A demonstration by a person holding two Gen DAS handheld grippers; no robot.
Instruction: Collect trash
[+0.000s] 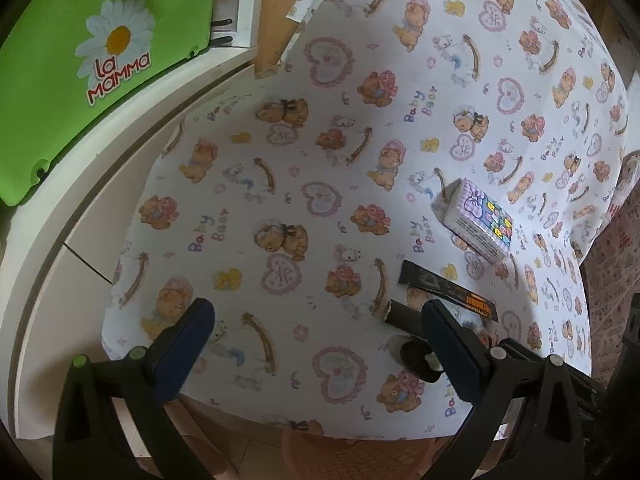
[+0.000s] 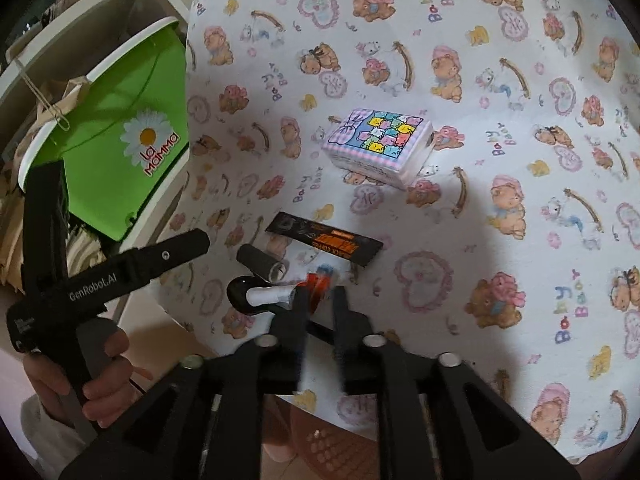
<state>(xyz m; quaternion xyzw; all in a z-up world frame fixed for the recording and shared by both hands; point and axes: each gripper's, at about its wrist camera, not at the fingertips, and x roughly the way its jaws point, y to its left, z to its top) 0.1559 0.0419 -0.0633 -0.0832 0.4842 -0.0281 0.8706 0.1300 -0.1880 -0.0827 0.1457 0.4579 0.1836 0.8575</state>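
Observation:
A table with a bear-print cloth point(image 1: 304, 184) holds the trash near its front edge. A black coffee sachet point(image 2: 324, 238) lies flat, also seen in the left wrist view point(image 1: 448, 293). A dark paper roll point(image 2: 262, 263) and a black object with a white tube point(image 2: 260, 295) lie beside it. My right gripper point(image 2: 322, 300) is nearly closed around a red and blue wrapper point(image 2: 320, 276). My left gripper point(image 1: 316, 332) is open and empty, its right finger point(image 1: 448, 344) next to the dark roll point(image 1: 404, 315).
A green "La Mamma" bin point(image 2: 128, 136) stands left of the table by a white shelf point(image 1: 80, 208). A patterned tissue pack point(image 2: 380, 144) lies mid-table, also in the left wrist view point(image 1: 476, 218). An orange stool point(image 2: 332, 452) sits under the table edge.

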